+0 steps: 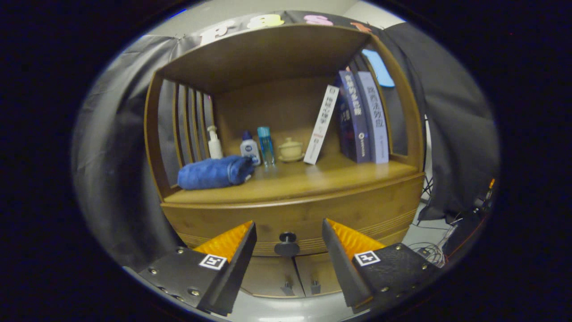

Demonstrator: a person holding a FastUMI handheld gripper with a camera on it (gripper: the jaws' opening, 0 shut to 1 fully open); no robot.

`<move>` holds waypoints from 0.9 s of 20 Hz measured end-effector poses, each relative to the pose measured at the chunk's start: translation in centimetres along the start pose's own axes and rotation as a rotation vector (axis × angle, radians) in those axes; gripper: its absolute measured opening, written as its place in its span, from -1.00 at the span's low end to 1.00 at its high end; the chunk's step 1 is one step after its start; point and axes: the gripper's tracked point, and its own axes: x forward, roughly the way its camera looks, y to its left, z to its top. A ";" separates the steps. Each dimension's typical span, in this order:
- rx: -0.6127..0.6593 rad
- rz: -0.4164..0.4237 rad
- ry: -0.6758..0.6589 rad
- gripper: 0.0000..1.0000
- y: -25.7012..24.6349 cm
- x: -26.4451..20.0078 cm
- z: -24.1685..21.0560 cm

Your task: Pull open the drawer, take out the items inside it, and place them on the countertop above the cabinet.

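Item: wide-open, empty gripper (289, 250); we centre its fingers on the small dark round drawer knob (287, 243), low centre frame, before closing.

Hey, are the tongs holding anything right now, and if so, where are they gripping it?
Nothing is held. The tongs are open, their fingers spread to either side of the drawer knob, which sits in the gap just ahead of them, untouched. The drawer looks closed.

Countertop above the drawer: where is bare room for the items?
The countertop is bare along its front edge and right front, before the books. Crowded: blue rolled cloth left, bottles and lidded cup behind. Open gripper flanks the drawer knob.
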 end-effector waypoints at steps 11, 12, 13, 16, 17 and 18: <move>-0.055 0.006 0.139 -0.16 0.2 4.9 -5.0; -0.055 0.001 0.138 -0.21 0.2 5.1 -5.0; -0.046 -0.008 0.147 -0.27 0.2 4.9 -5.4; -0.055 -0.027 0.172 -0.42 0.2 4.2 -5.4; -0.056 -0.032 0.180 -0.43 0.1 3.7 -5.6; -0.051 -0.038 0.180 -0.43 0.0 3.0 -5.6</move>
